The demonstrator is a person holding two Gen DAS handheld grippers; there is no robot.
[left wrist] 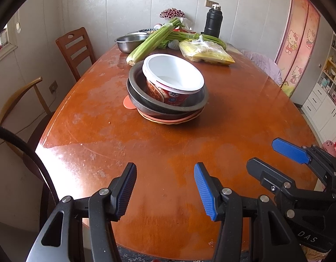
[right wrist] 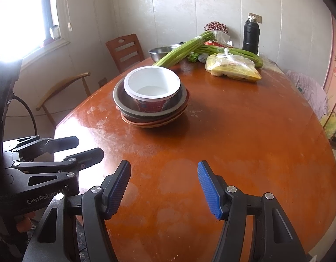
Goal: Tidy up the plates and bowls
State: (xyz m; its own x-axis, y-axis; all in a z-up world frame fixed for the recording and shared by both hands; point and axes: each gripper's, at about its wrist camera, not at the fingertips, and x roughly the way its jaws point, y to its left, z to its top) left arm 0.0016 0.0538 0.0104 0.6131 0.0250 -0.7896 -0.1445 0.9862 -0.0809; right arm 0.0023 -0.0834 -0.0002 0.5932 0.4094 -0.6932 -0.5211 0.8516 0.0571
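The wooden counter is showing a glossy orange-brown varnish, worn to dull, cloudy patches toward nine o'clock. At its centre, a paper noodle cup with a smooth white lining is sitting in two matt grey metal bowls, which are resting on smooth salmon plastic plates. Toward twelve o'clock, a brushed steel bowl is gleaming softly, a crinkled clear plastic bag is catching light, and a black flask is looking matt. Each hand-held gripper, left and right, is showing matt black plastic with ribbed blue rubbery pads.
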